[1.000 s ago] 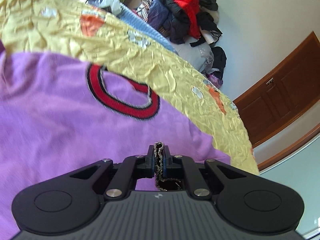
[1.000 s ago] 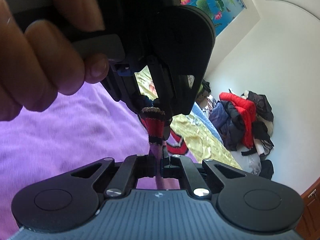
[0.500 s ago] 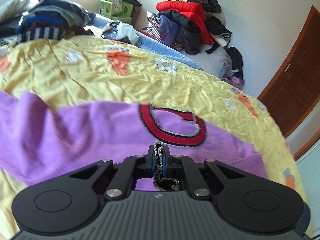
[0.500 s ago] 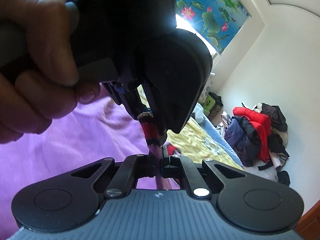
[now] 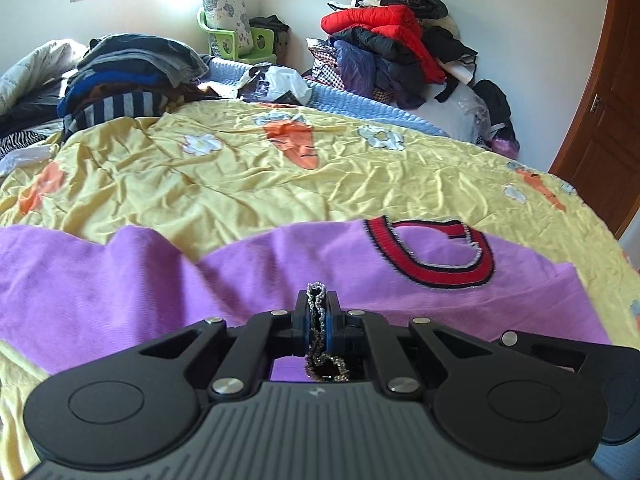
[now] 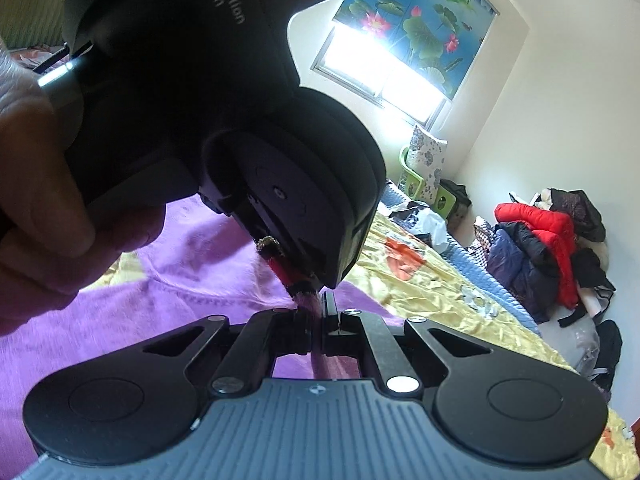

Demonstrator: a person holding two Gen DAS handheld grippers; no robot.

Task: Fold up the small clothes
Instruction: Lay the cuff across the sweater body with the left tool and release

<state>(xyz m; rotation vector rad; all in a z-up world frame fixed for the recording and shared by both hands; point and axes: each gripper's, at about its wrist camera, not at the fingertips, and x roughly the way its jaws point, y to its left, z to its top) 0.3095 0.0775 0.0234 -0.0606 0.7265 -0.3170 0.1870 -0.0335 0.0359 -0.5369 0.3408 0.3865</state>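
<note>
Left wrist: one purple garment (image 5: 248, 280), one yellow bedspread (image 5: 240, 176)

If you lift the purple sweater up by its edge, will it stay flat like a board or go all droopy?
Probably droopy. The purple sweater already lies in soft humps on the yellow bedspread, so it likely sags. The left gripper pinches its trim flat between the pads, which suggests thin, squashy knit. It looks light, and fuzzy rather than slippery.
</note>
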